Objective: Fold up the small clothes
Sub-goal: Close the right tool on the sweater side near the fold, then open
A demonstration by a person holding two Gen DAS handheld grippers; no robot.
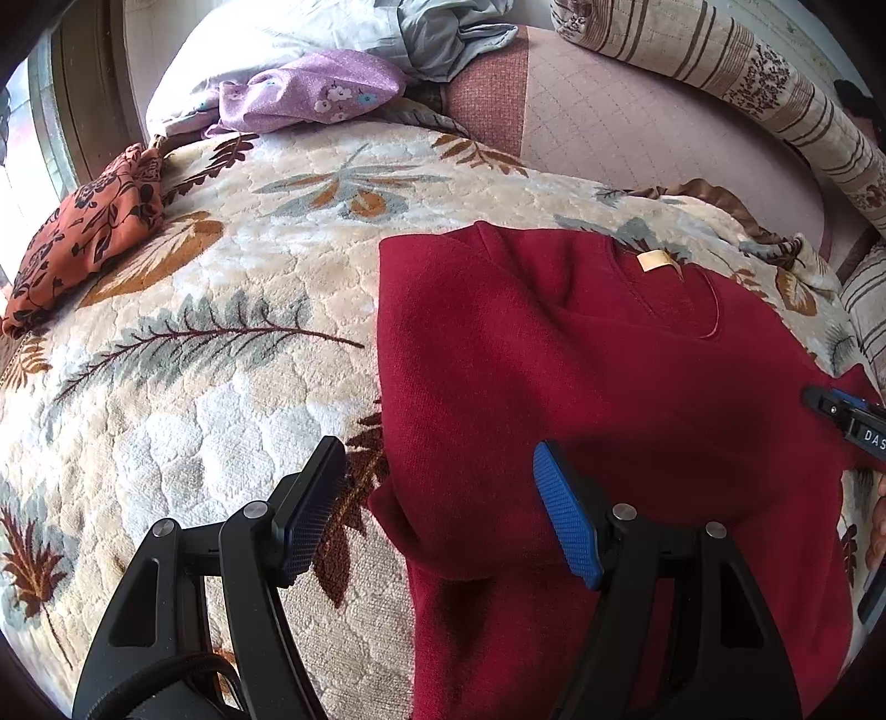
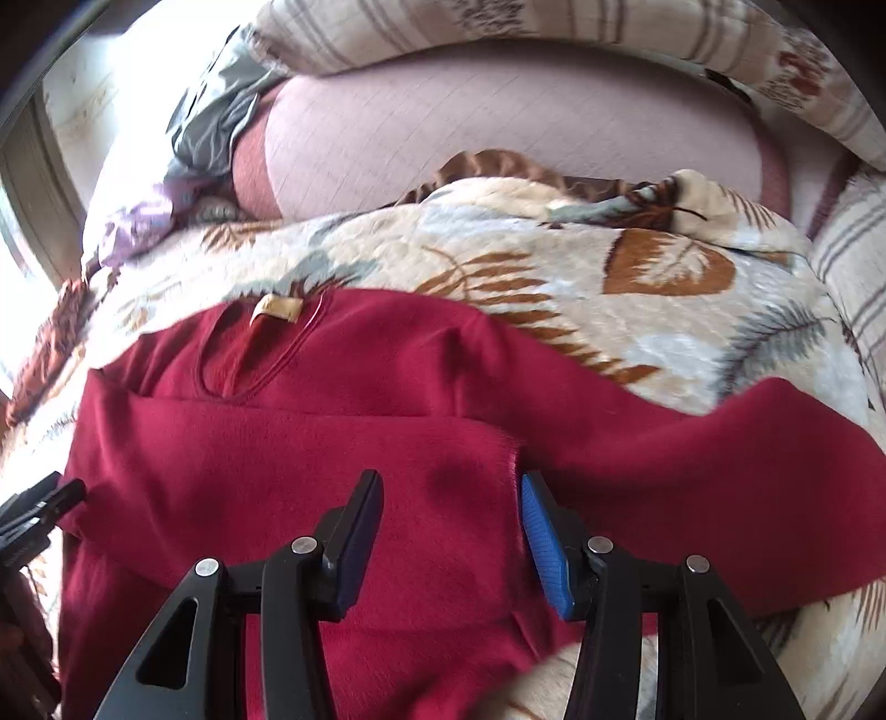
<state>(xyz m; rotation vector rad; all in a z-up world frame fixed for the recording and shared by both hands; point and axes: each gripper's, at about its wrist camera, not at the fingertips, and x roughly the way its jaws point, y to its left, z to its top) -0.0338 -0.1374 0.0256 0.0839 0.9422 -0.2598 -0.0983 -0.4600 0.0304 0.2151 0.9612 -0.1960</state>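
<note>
Surface: leaf-patterned cream blanket over a bed, with pink quilted bedding at the far side.
Far left: an orange floral cloth lies on the blanket's left edge; a purple floral cloth sits farther back, beside grey fabric.
Left gripper: jaws apart with nothing between them, hanging over the sweater's near left edge; its left pad is over the blanket, its right pad over the red knit.
Sweater: dark red, spread flat on the blanket right of centre, neckline and tan label at the far end, left sleeve folded across the chest.
Right gripper: jaws apart and empty, above the folded sleeve's cuff; the right sleeve stretches out to the right.
Far right: a striped pillow.
</note>
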